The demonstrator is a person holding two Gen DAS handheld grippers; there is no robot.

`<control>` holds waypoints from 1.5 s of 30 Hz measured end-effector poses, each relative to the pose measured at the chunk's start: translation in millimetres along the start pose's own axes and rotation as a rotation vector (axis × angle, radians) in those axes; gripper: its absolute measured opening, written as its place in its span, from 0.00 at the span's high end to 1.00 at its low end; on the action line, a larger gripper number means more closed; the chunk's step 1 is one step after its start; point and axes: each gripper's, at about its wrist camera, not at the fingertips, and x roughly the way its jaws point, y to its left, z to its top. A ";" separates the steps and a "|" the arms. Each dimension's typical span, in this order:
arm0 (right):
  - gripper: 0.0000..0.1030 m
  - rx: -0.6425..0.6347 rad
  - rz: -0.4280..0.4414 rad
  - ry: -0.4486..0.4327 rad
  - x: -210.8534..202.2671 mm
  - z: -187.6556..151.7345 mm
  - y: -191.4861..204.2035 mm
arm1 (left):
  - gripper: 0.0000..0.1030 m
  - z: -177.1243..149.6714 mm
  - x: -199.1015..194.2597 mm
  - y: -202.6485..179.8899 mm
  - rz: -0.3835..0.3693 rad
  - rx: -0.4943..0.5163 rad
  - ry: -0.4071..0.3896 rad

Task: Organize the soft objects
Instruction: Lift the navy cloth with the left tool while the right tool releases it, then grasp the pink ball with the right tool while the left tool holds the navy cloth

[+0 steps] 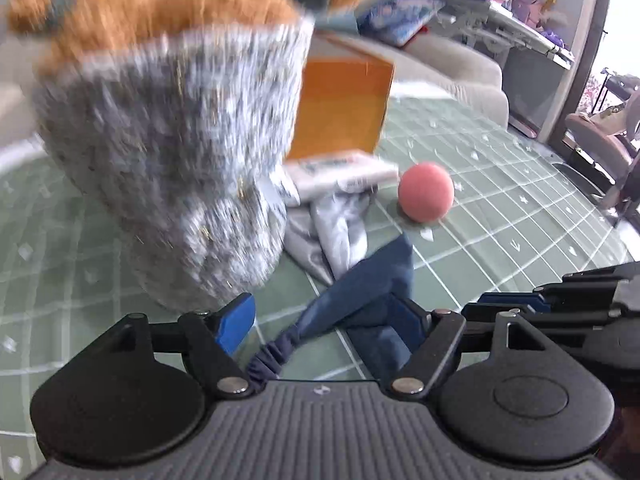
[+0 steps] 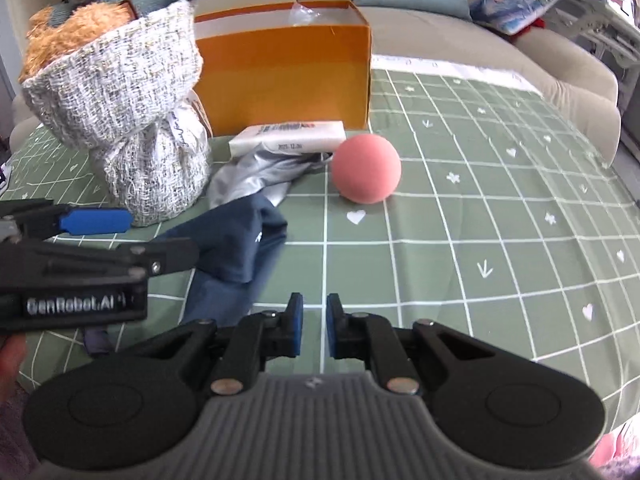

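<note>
Two grippers over one green cloth (image 2: 480, 208).

Left gripper (image 1: 344, 316) has its fingers wide apart above one blue cloth (image 2: 240, 240), holding nothing; right gripper (image 2: 312, 330) fingers are almost together, empty. Farther: one silver cloth (image 2: 256, 172), one pink ball (image 2: 366, 168), one teddy (image 2: 116, 12) in one woven bag (image 2: 132, 120), one orange box (image 2: 284, 76).

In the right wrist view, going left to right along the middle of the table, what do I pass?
Tweed bag holding the teddy bear → silver cloth → pink ball; the orange box stands behind them.
</note>
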 end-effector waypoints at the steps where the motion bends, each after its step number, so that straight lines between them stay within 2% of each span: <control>1: 0.90 -0.003 0.003 0.005 1.1 -0.5 0.5 | 0.16 0.5 4.1 2.9 -0.023 -0.017 0.028; 3: 0.90 -0.012 0.009 0.007 2.6 -1.1 2.9 | 0.16 -0.1 5.6 3.8 -0.057 -0.037 0.044; 5: 0.90 -0.014 0.007 0.002 1.8 -0.5 3.7 | 0.16 -0.2 5.1 -2.7 -0.092 0.000 0.057; 11: 0.89 0.033 -0.015 -0.006 2.7 0.6 -7.3 | 0.17 -7.4 11.7 -26.2 -0.072 0.126 0.098; 13: 0.88 0.048 -0.005 -0.014 1.5 0.9 -10.4 | 0.18 -10.0 13.9 -33.6 -0.038 0.164 0.095; 16: 0.88 0.027 0.000 -0.019 1.5 0.1 -7.4 | 0.30 -11.7 16.5 -38.7 -0.016 0.187 0.083; 18: 0.88 0.011 0.009 -0.020 1.5 -0.5 -4.7 | 0.61 -11.1 14.7 -38.4 -0.020 0.179 0.066; 20: 0.88 -0.005 0.006 -0.029 0.1 -0.8 -2.5 | 0.84 -9.8 14.2 -38.5 -0.013 0.176 0.058; 22: 0.88 -0.008 0.007 -0.039 -1.0 0.2 -2.2 | 0.93 -8.6 13.1 -33.6 -0.018 0.158 0.057; 25: 0.88 -0.006 0.010 -0.044 -2.0 2.3 -2.2 | 0.95 -8.0 6.2 -25.4 0.000 0.108 0.028; 27: 0.83 -0.007 0.014 -0.047 -3.4 5.2 -2.6 | 0.95 -4.2 -3.2 -19.1 -0.006 0.064 -0.006; 30: 0.71 -0.029 0.022 -0.059 -3.6 14.3 -3.0 | 0.95 5.1 -20.8 -8.1 -0.002 -0.006 -0.068; 33: 0.53 -0.082 -0.021 -0.105 -1.0 28.3 -5.1 | 0.95 17.4 -33.0 3.1 -0.023 -0.101 -0.119; 38: 0.46 -0.147 -0.069 -0.140 19.4 54.8 -13.4 | 0.95 32.1 -32.0 1.5 -0.035 -0.120 -0.137; 45: 0.46 -0.158 -0.064 -0.142 47.9 69.2 -23.4 | 0.95 30.8 -14.0 4.9 -0.009 -0.138 -0.104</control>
